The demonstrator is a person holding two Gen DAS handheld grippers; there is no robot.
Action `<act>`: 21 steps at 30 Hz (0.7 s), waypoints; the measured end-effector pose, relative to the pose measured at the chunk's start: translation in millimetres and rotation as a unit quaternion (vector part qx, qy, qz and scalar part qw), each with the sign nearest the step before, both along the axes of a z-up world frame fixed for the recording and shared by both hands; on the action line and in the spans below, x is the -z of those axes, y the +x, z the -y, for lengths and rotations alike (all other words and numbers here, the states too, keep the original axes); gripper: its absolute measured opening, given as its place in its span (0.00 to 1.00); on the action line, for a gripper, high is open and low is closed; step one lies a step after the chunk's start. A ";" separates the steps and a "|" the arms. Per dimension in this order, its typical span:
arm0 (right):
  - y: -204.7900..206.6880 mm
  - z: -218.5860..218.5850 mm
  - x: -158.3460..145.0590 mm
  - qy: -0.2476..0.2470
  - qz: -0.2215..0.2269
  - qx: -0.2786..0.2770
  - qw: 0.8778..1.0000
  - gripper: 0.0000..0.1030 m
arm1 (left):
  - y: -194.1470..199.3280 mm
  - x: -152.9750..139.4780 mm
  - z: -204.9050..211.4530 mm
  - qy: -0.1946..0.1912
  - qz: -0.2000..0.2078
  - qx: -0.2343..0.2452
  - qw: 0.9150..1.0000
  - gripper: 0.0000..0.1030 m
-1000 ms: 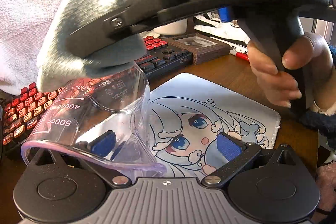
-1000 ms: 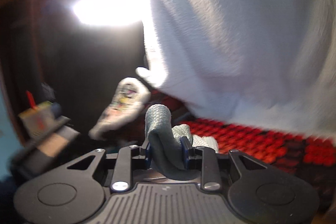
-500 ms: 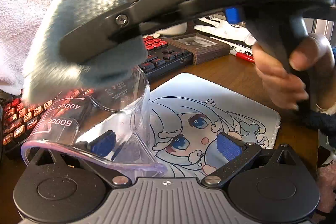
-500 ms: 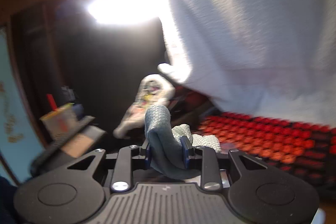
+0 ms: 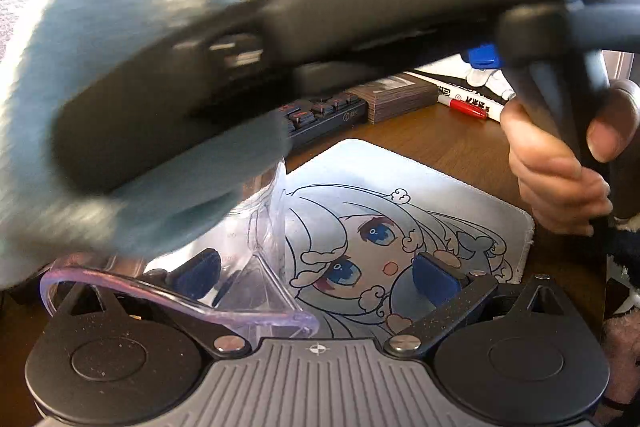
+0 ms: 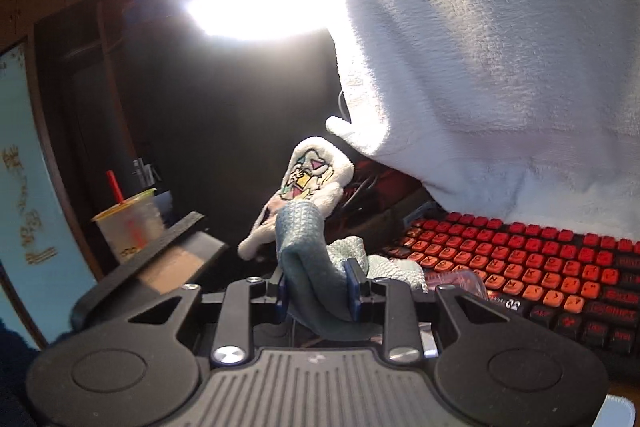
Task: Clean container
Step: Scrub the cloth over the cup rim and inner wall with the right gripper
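Note:
A clear plastic measuring cup [image 5: 264, 227] lies on its side at the lower left of the left wrist view, its rim against the gripper body. My left gripper [image 5: 316, 273] has its jaws wide apart. Its left pad shows through the cup wall and its right pad stands clear of the cup. My right gripper [image 5: 92, 147], blurred, hangs just over the cup and is shut on a blue-grey cloth [image 5: 120, 19]. The cloth covers the cup's far end. In the right wrist view the cloth [image 6: 304, 251] is pinched in the right gripper [image 6: 318, 287].
A keyboard with red keys [image 6: 520, 259] lies behind the cup. A mouse pad with a cartoon face [image 5: 400, 211] lies on the wooden desk. A person's hand [image 5: 552, 171] holds the right gripper's handle. A white fleece garment [image 6: 500, 47], a red marker [image 5: 464, 107] and a drink cup with a straw [image 6: 128, 227] are nearby.
The right gripper with the cloth has swept closer and lower over the cup, now hiding most of it. The cup and the left gripper have stayed put.

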State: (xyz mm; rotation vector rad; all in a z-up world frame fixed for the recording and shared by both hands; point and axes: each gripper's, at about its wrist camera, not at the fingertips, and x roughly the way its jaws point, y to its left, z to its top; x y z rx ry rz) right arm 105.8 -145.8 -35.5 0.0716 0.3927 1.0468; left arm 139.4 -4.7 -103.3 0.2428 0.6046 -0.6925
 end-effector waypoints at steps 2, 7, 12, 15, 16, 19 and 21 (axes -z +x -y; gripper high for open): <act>1.6 8.8 -1.0 -0.002 0.001 0.011 1.000 0.26 | -0.2 -0.1 -0.2 0.000 0.000 0.000 1.000 1.00; 10.4 16.3 -6.0 -0.025 0.022 0.076 0.997 0.26 | -1.5 -0.8 -1.1 0.000 0.000 0.000 1.000 1.00; 11.4 -6.6 -6.3 -0.045 0.045 0.079 0.995 0.26 | 2.3 0.3 0.8 0.000 0.000 0.000 1.000 1.00; 1.9 -18.1 -3.3 -0.036 0.041 0.019 0.998 0.26 | 1.6 0.5 2.0 0.001 0.001 0.000 1.000 1.00; -1.2 -18.4 -2.5 -0.033 0.039 0.009 0.999 0.25 | 1.6 0.5 2.1 0.001 0.001 0.000 1.000 1.00; -1.1 -5.3 -2.2 -0.016 0.015 -0.004 1.000 0.25 | 1.9 0.2 1.7 0.001 0.000 0.000 1.000 1.00; -0.9 3.3 -2.0 -0.014 0.008 -0.001 1.000 0.25 | 2.0 0.0 1.6 0.001 0.000 0.000 1.000 1.00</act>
